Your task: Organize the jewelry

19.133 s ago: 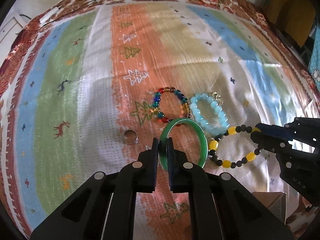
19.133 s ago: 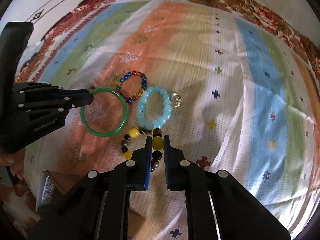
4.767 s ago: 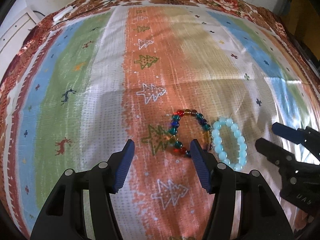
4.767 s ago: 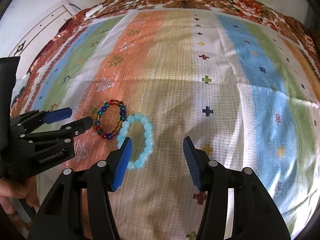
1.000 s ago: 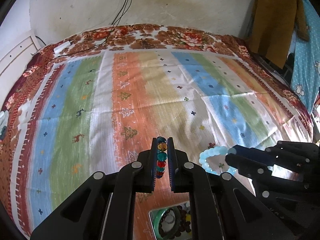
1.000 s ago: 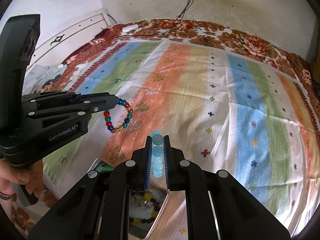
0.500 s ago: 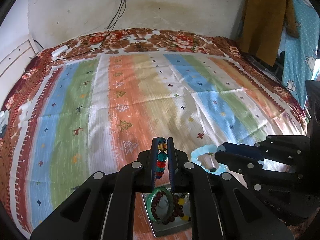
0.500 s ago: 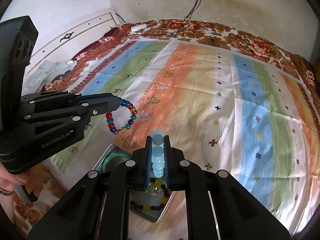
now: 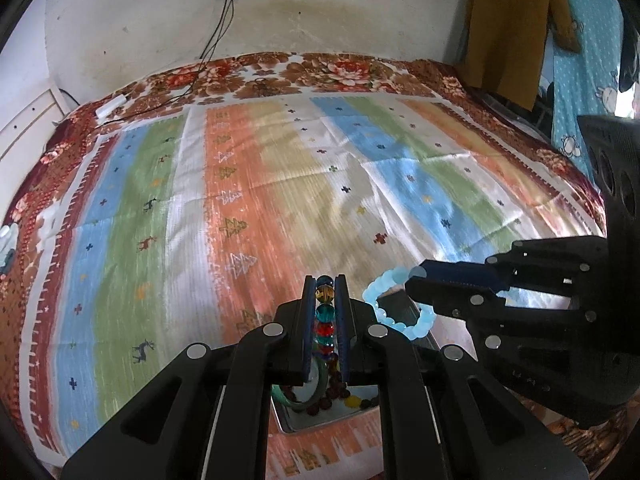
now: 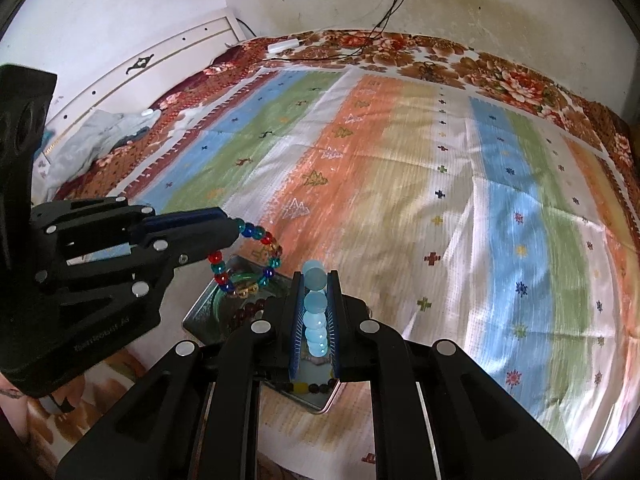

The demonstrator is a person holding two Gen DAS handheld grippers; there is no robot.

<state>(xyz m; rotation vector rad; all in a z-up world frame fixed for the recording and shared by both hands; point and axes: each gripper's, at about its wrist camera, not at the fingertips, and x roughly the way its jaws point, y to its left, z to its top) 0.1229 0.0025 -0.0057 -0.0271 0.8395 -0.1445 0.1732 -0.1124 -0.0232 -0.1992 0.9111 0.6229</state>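
My left gripper (image 9: 325, 284) is shut on a multicoloured bead bracelet (image 9: 325, 312); it also shows in the right wrist view (image 10: 256, 260), hanging over a metal tin (image 10: 200, 312). My right gripper (image 10: 315, 276) is shut on a light blue bead bracelet (image 10: 315, 304), which shows in the left wrist view (image 9: 384, 300) over the same tin (image 9: 292, 420). The tin holds a green bangle (image 9: 304, 396) and dark and yellow beads (image 9: 352, 402).
The tin rests at the near edge of a bed under a striped cloth (image 9: 280, 200) with a floral border. A white wall with a socket and cables (image 9: 224, 20) is behind. Hanging clothes (image 9: 512, 32) are at the right.
Both grippers have lifted their bracelets off the cloth and carried them back over the tin at the bed's near edge. The tin has come further into view.
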